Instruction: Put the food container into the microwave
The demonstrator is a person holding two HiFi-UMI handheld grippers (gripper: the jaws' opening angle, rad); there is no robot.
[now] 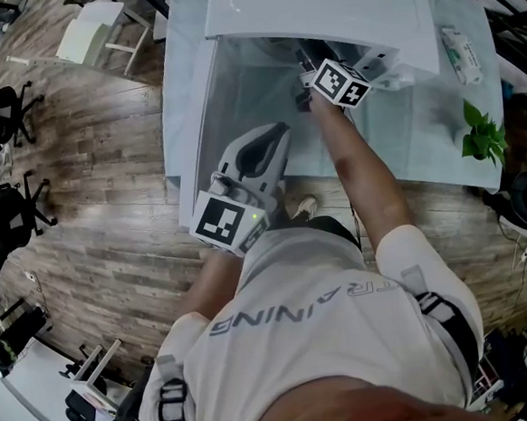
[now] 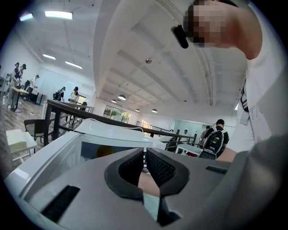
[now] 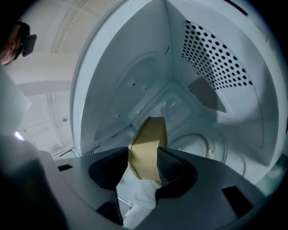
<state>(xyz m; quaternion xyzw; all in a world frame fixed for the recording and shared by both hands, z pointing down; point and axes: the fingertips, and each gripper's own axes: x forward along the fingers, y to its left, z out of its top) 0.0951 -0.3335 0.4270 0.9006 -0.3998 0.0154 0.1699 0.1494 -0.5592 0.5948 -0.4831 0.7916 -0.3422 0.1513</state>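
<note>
Container held inside the microwave
The tan container is clamped between the right gripper's jaws, inside the microwave cavity. The left gripper, jaws together and empty, hangs near the desk's front edge.

Head view steeply overhead; right gripper view close inside microwave

Our right arm stretches forward, right gripper clamped on the food container; left gripper sits close in, jaws together, empty.
</note>
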